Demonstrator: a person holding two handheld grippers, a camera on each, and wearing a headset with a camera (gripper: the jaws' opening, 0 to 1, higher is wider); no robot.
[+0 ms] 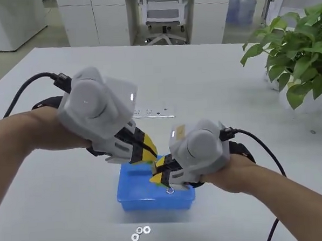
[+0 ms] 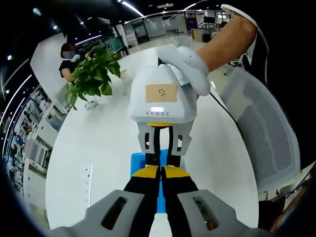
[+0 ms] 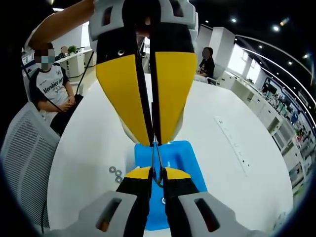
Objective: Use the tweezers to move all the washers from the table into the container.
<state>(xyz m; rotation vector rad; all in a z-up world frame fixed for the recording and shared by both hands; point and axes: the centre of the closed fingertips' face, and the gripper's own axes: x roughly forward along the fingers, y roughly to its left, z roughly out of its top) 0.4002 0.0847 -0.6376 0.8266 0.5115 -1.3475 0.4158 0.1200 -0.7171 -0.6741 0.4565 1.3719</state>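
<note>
Head view: left gripper (image 1: pixel 150 154) and right gripper (image 1: pixel 159 174) meet tip to tip above a blue rectangular plastic container (image 1: pixel 154 201) on the white table (image 1: pixel 213 85).
Left gripper: jaws clenched on the thin metal tweezers (image 3: pixel 156 153), as the right gripper view shows.
Right gripper: jaws pressed in on the same tweezers' legs, lower down.
Loose washers: three small silver ring washers (image 1: pixel 141 232) clustered by the table's near edge, just in front of the container.
Fourth washer: a single silver washer (image 1: pixel 169 191) just under the right gripper's tips at the container's near rim; whether the tweezers grip it, I cannot tell.
Far right edge: leafy green potted plant (image 1: pixel 298 54).
</note>
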